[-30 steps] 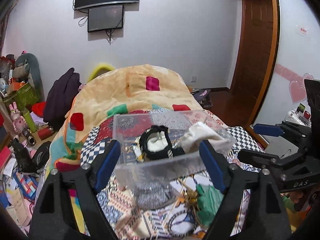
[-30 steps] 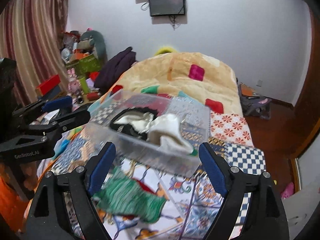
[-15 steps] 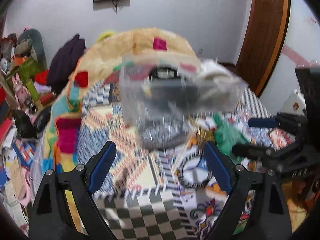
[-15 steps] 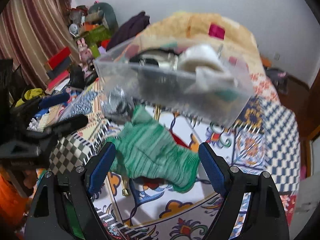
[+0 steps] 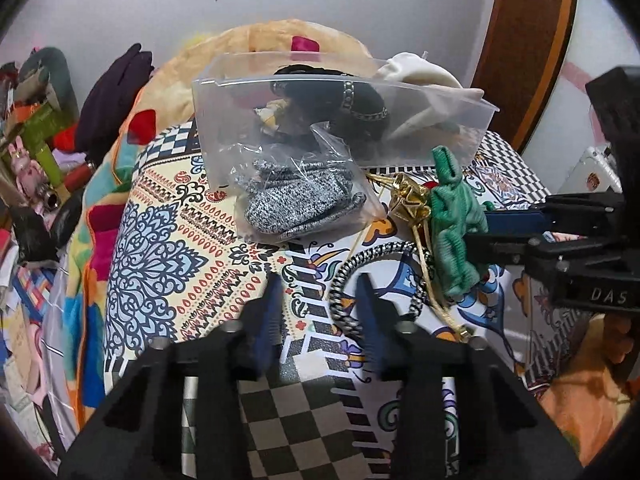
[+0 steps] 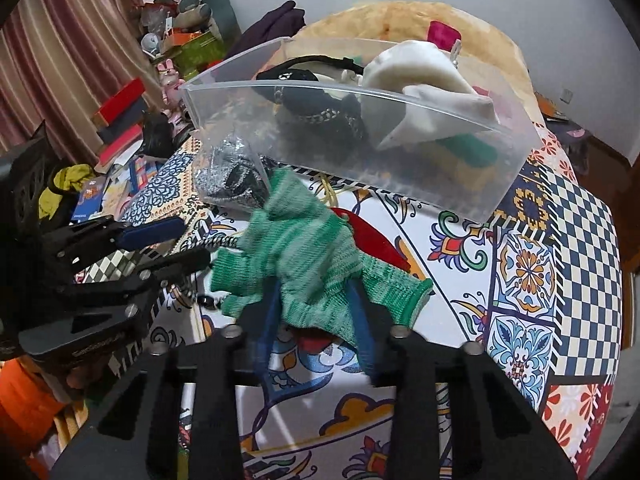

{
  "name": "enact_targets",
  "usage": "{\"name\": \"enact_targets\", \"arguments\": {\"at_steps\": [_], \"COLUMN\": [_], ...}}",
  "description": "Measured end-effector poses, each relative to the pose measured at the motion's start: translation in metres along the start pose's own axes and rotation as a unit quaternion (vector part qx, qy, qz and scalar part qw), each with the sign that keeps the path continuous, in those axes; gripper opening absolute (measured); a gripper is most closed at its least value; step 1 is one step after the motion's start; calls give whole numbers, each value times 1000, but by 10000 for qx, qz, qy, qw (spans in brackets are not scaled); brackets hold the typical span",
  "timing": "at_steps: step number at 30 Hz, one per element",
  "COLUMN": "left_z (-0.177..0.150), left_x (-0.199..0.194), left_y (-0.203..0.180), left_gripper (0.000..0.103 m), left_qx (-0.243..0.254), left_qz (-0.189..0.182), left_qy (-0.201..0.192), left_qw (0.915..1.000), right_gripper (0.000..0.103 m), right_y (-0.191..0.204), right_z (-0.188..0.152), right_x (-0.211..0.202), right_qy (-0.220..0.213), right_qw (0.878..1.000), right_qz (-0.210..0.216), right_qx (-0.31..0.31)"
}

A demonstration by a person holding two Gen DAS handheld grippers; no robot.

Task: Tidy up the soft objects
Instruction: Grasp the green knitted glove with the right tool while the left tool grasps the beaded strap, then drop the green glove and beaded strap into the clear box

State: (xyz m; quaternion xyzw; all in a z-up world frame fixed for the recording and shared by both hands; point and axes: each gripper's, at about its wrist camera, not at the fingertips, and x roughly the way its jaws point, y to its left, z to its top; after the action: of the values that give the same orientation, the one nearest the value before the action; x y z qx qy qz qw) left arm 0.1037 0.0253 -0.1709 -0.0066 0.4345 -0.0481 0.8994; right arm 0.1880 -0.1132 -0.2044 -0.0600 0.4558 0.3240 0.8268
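A clear plastic bin (image 5: 472,120) (image 6: 500,168) stands on the patterned bedspread and holds a black hat (image 5: 360,104) (image 6: 320,116) and a cream cloth (image 5: 420,72) (image 6: 420,76). My right gripper (image 6: 314,292) (image 5: 484,232) is shut on a green knit glove (image 6: 304,240) (image 5: 456,216) in front of the bin. My left gripper (image 5: 318,284) (image 6: 172,240) has its jaws narrowed with nothing between them, above the bedspread. A grey knit item in a plastic bag (image 5: 296,200) (image 6: 228,172) lies against the bin's front.
A black-and-white cord (image 5: 360,264) and a gold ribbon (image 5: 408,196) lie by the glove. A red piece (image 6: 372,240) lies under it. An orange blanket (image 5: 260,40) is heaped behind the bin. Clutter (image 5: 36,140) fills the floor at left.
Both grippers dropped towards the bedspread and their jaws closed in. The right one has taken hold of the green glove; the left one closed on nothing.
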Motion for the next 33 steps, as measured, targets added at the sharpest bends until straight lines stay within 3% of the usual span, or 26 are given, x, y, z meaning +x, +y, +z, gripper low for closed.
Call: {"name": "enact_targets", "arguments": {"at_steps": [3, 11, 24, 33], "left_z": [1, 5, 50, 87], "left_x": [1, -20, -97, -99], "left_y": [1, 2, 9, 14], "left_gripper": [6, 5, 5, 5], "left_qx": [-42, -119, -262, -240], "left_qz": [-44, -116, -141, -18], "left_qy": [25, -209, -1398, -1779], "left_qw": [10000, 9996, 9897, 9838], "right_gripper": [15, 9, 9, 9], "right_y": [3, 2, 7, 0], "right_z": [0, -2, 16, 51], "right_x": [-3, -27, -83, -103], "right_qy": [-67, -362, -1305, -1894], "right_qw": [9999, 9993, 9910, 9808], "right_qz": [-60, -67, -294, -457], "right_qx": [-79, -91, -94, -109]}}
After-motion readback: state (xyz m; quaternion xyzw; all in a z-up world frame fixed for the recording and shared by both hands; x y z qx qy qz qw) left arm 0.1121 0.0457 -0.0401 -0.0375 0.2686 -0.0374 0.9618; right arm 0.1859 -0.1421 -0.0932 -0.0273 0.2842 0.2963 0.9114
